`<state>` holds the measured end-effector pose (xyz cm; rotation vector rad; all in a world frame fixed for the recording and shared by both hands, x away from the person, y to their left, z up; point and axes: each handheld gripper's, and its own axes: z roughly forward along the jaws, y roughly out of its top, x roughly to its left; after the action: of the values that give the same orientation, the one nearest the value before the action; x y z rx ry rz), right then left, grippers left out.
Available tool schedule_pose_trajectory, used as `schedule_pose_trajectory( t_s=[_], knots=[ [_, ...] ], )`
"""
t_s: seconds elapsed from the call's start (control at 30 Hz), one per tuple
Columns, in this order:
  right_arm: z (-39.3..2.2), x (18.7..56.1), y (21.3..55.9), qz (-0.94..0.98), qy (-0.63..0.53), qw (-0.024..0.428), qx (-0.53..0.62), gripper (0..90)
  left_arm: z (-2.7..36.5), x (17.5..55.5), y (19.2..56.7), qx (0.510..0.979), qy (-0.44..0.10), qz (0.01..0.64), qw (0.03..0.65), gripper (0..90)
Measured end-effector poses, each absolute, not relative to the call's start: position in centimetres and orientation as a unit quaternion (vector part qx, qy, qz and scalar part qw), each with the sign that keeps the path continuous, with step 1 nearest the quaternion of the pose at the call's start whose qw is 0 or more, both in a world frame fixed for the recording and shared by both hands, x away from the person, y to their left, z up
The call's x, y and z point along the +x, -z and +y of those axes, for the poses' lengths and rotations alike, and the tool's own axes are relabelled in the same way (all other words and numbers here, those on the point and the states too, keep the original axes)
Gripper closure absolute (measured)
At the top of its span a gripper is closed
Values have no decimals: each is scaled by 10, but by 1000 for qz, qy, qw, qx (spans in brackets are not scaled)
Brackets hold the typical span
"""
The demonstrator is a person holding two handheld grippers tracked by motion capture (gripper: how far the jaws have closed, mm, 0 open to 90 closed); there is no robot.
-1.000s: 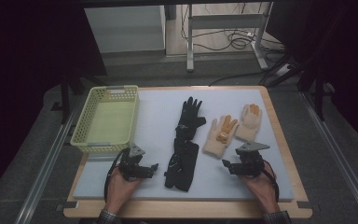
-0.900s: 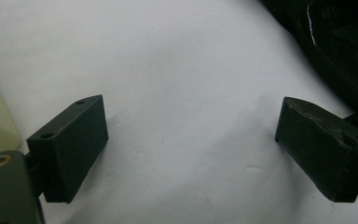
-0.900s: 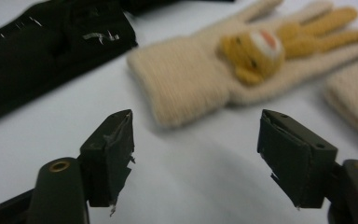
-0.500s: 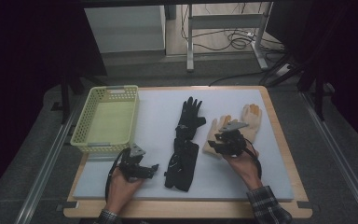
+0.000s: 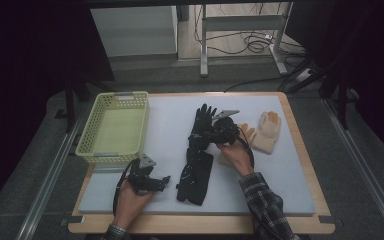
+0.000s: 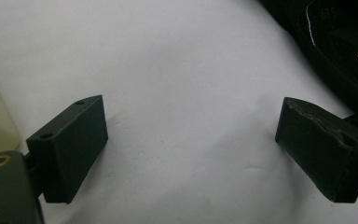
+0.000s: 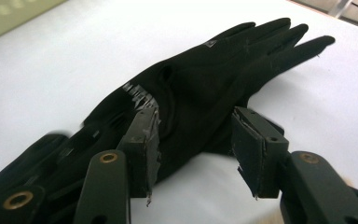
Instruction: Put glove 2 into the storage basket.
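Right gripper (image 5: 211,134) is held over the upper black glove (image 7: 200,88) on the white mat (image 5: 290,175), its jaws parted and straddling the glove's edge.

The left gripper (image 5: 164,179) is rested low on the mat beside the lower black glove (image 5: 195,172), jaws spread wide on nothing. A yellow basket (image 5: 94,150) is seen at the left; two tan gloves (image 5: 267,131) are laid to the right.

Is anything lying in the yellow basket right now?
No, the high view shows the yellow basket with a bare floor and nothing inside.
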<state>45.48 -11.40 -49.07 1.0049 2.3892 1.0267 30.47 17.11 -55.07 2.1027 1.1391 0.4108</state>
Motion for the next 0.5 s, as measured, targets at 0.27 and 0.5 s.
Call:
schedule_pose_trajectory(
  t_s=[0.27, 0.5],
  knots=[
    [-95, 480, 499, 847, -330, 173, 380, 843, 171, 305, 551, 812, -159, 439, 349, 92],
    [-91, 477, 471, 831, -378, 176, 369, 837, 171, 305, 551, 812, -159, 439, 349, 92]
  ],
)
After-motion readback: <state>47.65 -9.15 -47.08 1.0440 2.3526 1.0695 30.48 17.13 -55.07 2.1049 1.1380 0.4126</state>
